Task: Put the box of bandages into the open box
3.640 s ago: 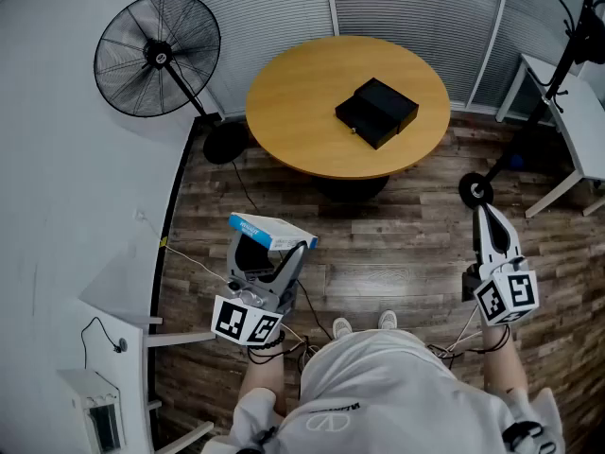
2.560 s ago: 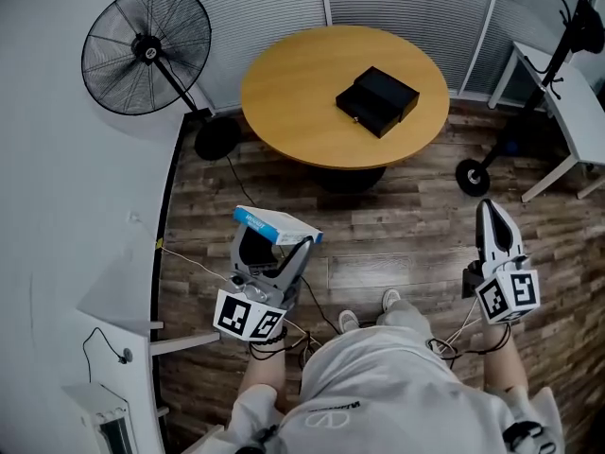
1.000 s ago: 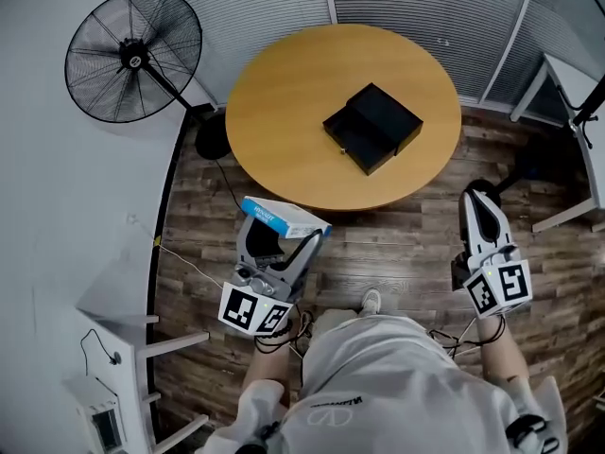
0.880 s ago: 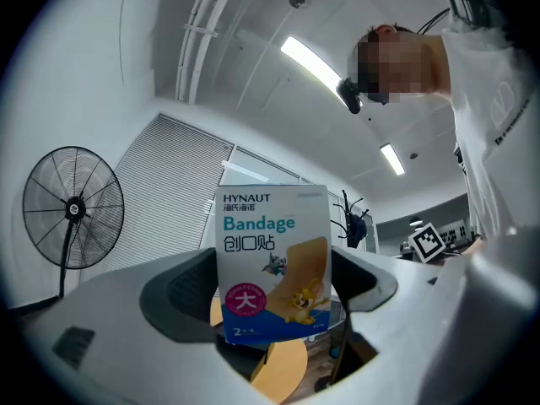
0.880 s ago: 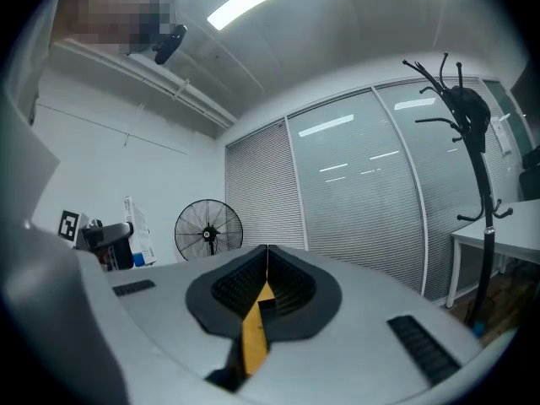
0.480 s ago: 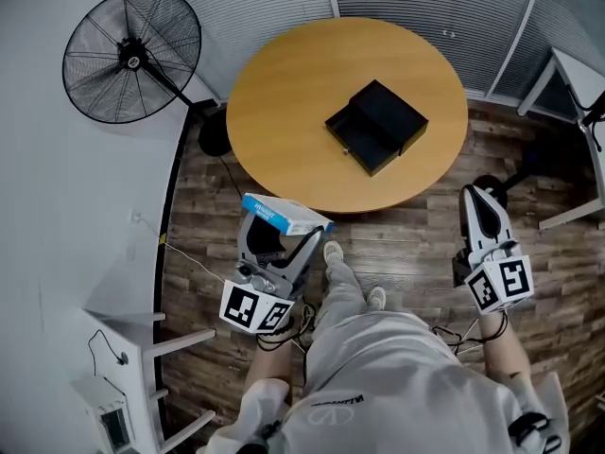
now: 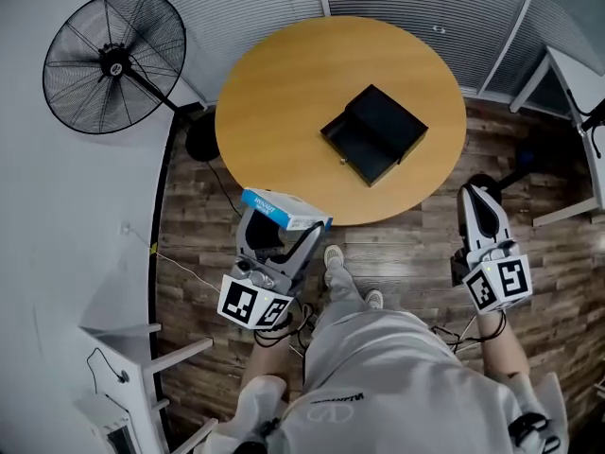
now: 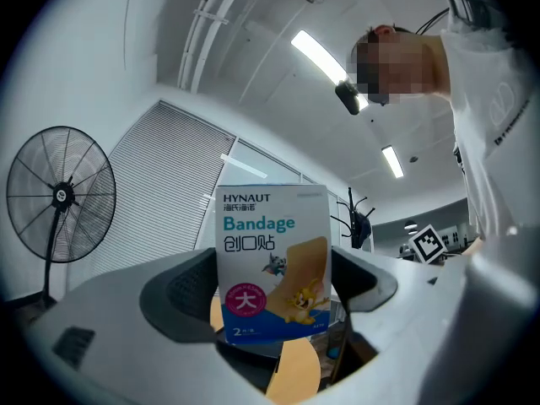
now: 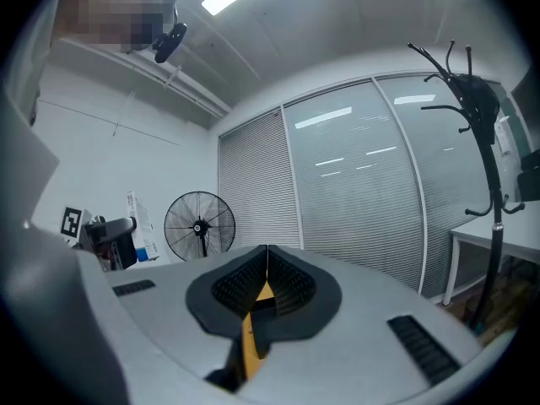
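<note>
My left gripper [image 7: 284, 227] is shut on the box of bandages [image 7: 284, 210], a white and blue carton [image 8: 272, 263] that stands upright between the jaws in the left gripper view. It hangs just off the near edge of the round wooden table [image 7: 274, 102]. The open black box [image 7: 373, 134] lies on the table's middle right, its drawer part open towards me. My right gripper [image 7: 475, 200] is shut with nothing in it, held over the floor right of the table; its pads [image 9: 285, 283] meet in the right gripper view.
A black standing fan [image 7: 109, 62] is at the left by the wall. A stand with a round base [image 7: 487, 185] sits just beyond the right gripper. A white table [image 7: 581, 83] is at the far right. White furniture [image 7: 142, 348] stands at lower left. Blinds line the far wall.
I have walked towards the table: it and the black box now sit closer. Both grippers keep their hold and pose, the bandage box now at the table's near edge.
</note>
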The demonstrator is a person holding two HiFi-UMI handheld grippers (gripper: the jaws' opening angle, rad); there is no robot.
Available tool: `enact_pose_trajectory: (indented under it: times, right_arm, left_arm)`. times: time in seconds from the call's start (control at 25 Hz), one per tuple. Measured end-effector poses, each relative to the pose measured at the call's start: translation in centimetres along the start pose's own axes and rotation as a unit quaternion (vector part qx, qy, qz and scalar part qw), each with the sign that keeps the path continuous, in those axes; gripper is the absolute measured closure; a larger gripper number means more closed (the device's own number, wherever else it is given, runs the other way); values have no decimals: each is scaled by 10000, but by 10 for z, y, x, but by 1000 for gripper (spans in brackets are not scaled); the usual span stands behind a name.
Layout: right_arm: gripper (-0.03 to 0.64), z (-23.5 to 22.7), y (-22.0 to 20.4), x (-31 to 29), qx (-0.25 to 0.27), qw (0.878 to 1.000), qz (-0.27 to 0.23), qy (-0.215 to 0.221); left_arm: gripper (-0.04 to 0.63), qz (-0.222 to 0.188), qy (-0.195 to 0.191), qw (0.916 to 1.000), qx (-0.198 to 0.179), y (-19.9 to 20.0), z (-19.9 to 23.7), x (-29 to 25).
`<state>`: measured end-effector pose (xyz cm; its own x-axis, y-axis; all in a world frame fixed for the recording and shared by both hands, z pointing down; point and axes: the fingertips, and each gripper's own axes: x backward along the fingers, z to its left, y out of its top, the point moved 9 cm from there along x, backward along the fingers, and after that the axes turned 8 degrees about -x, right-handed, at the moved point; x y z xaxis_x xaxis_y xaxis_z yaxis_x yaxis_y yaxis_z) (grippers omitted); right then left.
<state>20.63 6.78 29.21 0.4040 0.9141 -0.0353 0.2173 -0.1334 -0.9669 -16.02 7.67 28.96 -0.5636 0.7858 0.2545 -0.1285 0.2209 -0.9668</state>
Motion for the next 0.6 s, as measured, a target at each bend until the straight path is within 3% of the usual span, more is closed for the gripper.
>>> enact_pose_trajectory:
  times: [0.6]
  right_arm:
    - [598,11,-4,-121,-21,9993,28,-375]
  left_arm:
    - [170,135,-727,9970,244,-37,109,-83]
